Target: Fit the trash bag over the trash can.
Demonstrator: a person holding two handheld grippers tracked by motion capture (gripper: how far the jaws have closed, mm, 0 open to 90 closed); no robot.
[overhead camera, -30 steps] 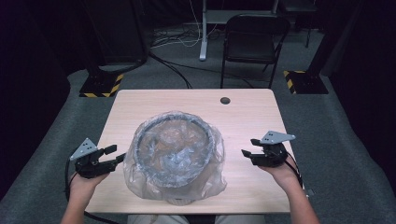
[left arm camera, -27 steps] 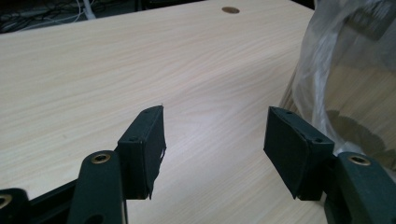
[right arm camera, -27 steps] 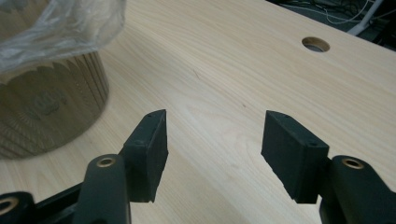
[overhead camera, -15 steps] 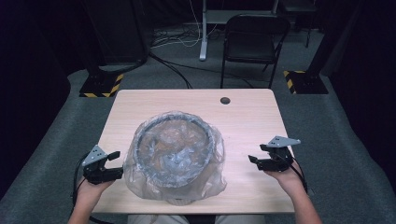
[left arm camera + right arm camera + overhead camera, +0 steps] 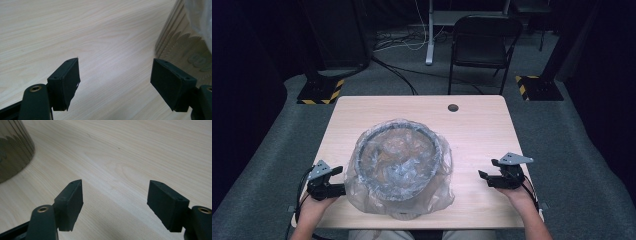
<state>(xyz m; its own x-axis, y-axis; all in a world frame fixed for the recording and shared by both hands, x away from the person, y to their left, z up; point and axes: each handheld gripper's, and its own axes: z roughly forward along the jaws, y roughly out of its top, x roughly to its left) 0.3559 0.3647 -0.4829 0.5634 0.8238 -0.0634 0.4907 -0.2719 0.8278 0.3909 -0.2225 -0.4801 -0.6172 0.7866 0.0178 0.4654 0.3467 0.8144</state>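
A round dark bin (image 5: 398, 162) lined with a clear plastic bag (image 5: 437, 195) stands in the middle of the light wooden table (image 5: 482, 125). The bag's edge is draped over the rim and down the outside. My left gripper (image 5: 339, 180) sits low at the bin's left side, close to the bag. Its jaws have just been opening, and they stand wide with nothing between them (image 5: 116, 61). The ribbed bin wall (image 5: 175, 37) is to their right. My right gripper (image 5: 487, 169) is right of the bin, apart from it. It has also just been opening, and it too is empty (image 5: 115, 182). The bin wall (image 5: 12, 150) lies to its far left.
A small dark hole (image 5: 453, 107) marks the table's far side. Behind the table are a folding chair (image 5: 482, 45), floor cables, and two stands with yellow-black bases (image 5: 319, 92) (image 5: 537, 87). Bare tabletop lies to the right of the bin.
Both hands have sunk toward the tabletop and drifted toward the near edge. The jaws of both grippers now stand wider apart. The bin and bag have not moved.
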